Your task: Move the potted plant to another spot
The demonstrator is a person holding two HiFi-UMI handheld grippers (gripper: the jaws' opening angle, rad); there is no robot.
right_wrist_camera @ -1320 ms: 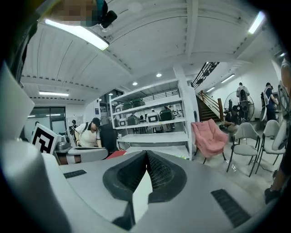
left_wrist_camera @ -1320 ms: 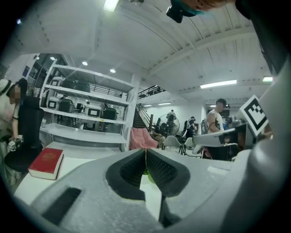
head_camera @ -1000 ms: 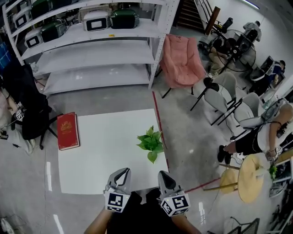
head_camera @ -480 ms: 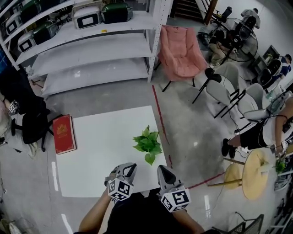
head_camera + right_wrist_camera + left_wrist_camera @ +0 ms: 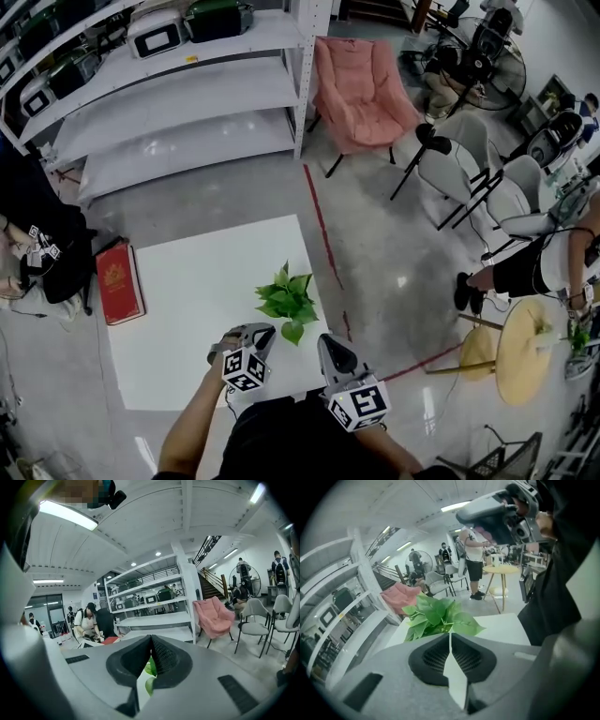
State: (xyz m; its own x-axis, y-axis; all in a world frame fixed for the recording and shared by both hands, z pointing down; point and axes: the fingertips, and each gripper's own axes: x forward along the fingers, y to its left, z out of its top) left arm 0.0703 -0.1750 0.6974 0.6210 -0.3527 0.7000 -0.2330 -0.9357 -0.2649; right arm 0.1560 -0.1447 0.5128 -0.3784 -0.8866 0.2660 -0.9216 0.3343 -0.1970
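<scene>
A white table [image 5: 178, 319] seen steeply from above, with the potted plant [image 5: 286, 302] standing near its right-hand edge, towards the near corner. Only a tuft of green leaves shows; the pot beneath is hidden. A red book [image 5: 118, 280] lies well apart at the table's far left edge. The main risk is a grip on the wrong part. With the pot out of sight under the foliage, jaws that come in at leaf height would likely pinch soft stems, tearing them or tipping the plant rather than lifting it. The table edge is close on the right, so a sideways nudge from a closed gripper could push the pot towards the drop. Neither gripper is ready to grasp. The left gripper [image 5: 255, 331] has its jaws all but together, having just eased a hair apart, with nothing between them. The right gripper [image 5: 328, 343] has its tips meeting, also empty. Both would need to open before closing in. The plant sits just ahead of the two grippers and between them, near both. Whether any leaf brushes a tip cannot be told. From the left gripper's own view the leaves rise straight beyond its tips; from the right gripper's, a scrap of green shows through the slit below them.
</scene>
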